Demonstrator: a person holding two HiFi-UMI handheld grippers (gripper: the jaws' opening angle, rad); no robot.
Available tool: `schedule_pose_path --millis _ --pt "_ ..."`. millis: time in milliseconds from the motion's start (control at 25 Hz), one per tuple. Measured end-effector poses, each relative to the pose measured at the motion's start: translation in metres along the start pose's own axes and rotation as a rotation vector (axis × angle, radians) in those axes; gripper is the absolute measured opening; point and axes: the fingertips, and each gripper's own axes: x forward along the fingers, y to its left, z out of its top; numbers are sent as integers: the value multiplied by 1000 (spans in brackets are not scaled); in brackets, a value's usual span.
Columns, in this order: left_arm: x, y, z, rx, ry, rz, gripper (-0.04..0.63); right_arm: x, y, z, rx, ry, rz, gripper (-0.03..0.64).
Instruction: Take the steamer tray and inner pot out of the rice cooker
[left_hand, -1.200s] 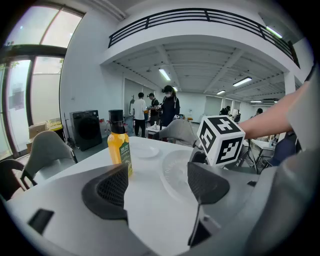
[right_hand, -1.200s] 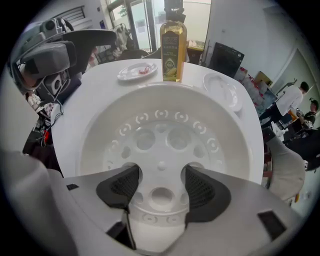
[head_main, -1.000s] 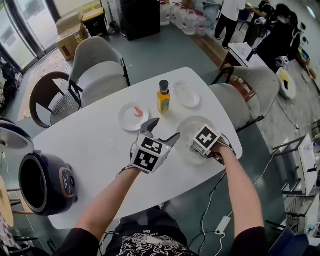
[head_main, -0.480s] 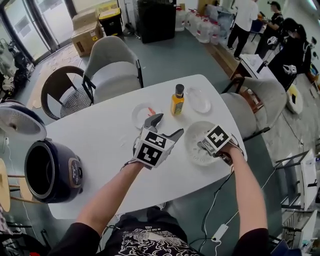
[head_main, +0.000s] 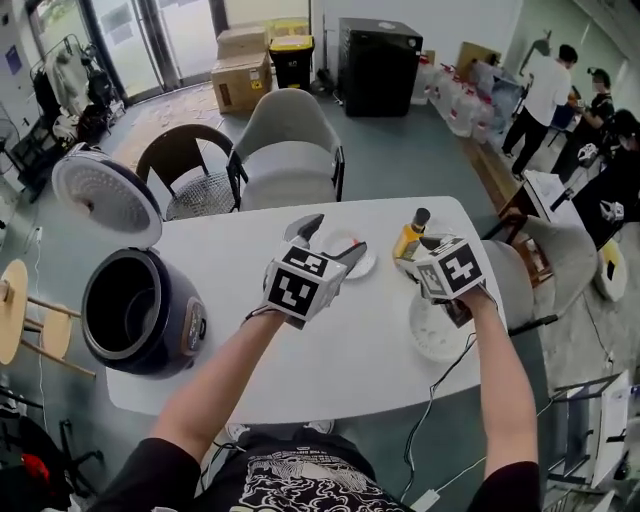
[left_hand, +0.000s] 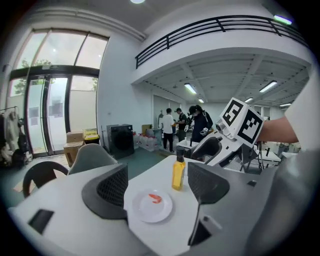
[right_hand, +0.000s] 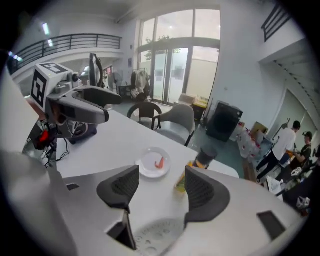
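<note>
Now | left gripper (head_main: 330, 240): fingers wide apart, holding nothing, above white oval tabletop (head_main: 230, 260) | right gripper (right_hand: 161, 187): fingers wide apart, holding nothing, above translucent perforated round steamer tray (head_main: 435, 335) | tray lies on tabletop's near right | black round rice cooker (head_main: 140, 320) at left edge, lid raised

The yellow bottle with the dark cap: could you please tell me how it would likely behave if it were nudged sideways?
It would probably tip rather than slide: the yellow bottle stands upright on the white table, tall and narrow over a small base. A push near its cap would likely topple it most easily. Its sides look smooth and glossy, so it may slip when gripped.
</note>
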Motion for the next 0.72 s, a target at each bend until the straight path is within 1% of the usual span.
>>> schedule_pose_path --millis 120,360,560,720 --pt "-31 39 5 -30 -35 64 364 6 27 49 -71 -66 10 301" --pt "-112 108 8 -57 -110 180 370 16 103 141 -140 -207 72 304" --pt "-177 155 2 -89 -150 295 371 25 173 199 -225 -294 154 304" --pt "-233 178 -7 -93 -158 352 371 25 237 235 -285 -339 215 304"
